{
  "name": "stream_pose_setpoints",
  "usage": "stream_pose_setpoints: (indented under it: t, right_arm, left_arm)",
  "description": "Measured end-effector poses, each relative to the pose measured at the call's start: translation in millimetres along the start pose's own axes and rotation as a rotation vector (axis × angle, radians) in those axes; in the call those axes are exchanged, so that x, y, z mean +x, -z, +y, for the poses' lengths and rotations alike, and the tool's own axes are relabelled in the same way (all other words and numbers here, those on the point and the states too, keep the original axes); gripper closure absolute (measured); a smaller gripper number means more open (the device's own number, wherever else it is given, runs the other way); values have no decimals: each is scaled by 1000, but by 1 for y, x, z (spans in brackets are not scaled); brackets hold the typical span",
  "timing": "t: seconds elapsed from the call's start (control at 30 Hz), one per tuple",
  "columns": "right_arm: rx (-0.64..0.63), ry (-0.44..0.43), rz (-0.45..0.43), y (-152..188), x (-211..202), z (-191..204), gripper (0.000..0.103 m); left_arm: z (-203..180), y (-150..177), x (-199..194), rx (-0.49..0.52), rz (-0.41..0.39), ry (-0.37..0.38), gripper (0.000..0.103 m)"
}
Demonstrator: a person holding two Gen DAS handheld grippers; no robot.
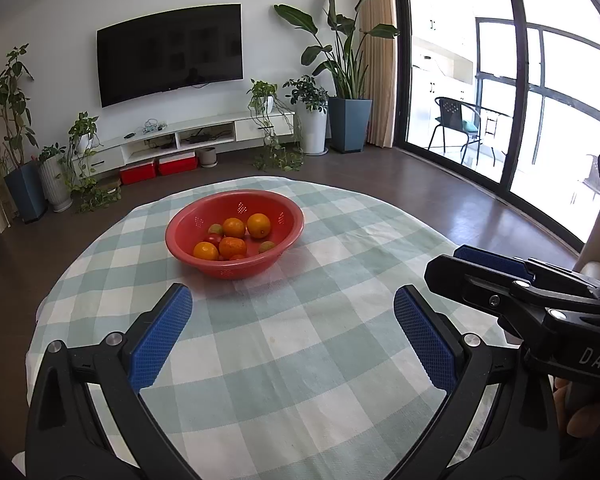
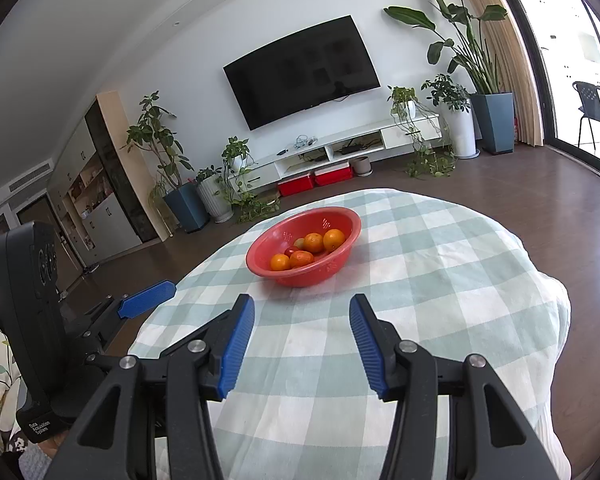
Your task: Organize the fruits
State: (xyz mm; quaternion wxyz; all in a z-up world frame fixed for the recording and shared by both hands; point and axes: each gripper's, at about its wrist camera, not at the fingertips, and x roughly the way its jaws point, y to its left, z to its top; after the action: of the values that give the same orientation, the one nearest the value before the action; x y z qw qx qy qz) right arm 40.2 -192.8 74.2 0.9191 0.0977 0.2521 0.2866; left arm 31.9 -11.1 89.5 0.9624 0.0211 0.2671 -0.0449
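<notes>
Red fruit bowl ahead, well apart from both empty, spread grippers: L gripper, R gripper.

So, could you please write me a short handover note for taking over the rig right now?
Left gripper: jaws wide open, empty, above the checked tablecloth, short of the bowl.
Right gripper: jaws open, less wide, empty, also above the cloth and aimed at the bowl.
Fruit: all in the red perforated bowl at the far middle of the table. Four oranges, at least one small red fruit and two greenish ones show; some may be hidden.
Done: no fruit is out of the bowl.
Left: all of the organizing. No second container is in view, so find the destination first.
</notes>
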Motion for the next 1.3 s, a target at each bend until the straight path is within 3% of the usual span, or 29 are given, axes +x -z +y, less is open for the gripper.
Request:
stream_pose_setpoints:
  t: [0.83,1.3]
  right_arm:
    - [1,0,-4,2,1,-2,45]
    - [4,-6,-3,9,-3,-5,42]
  left_arm:
    - [-5,4,-12,8,-14,44,1]
    - [2,11,-10,-45,1,96,1]
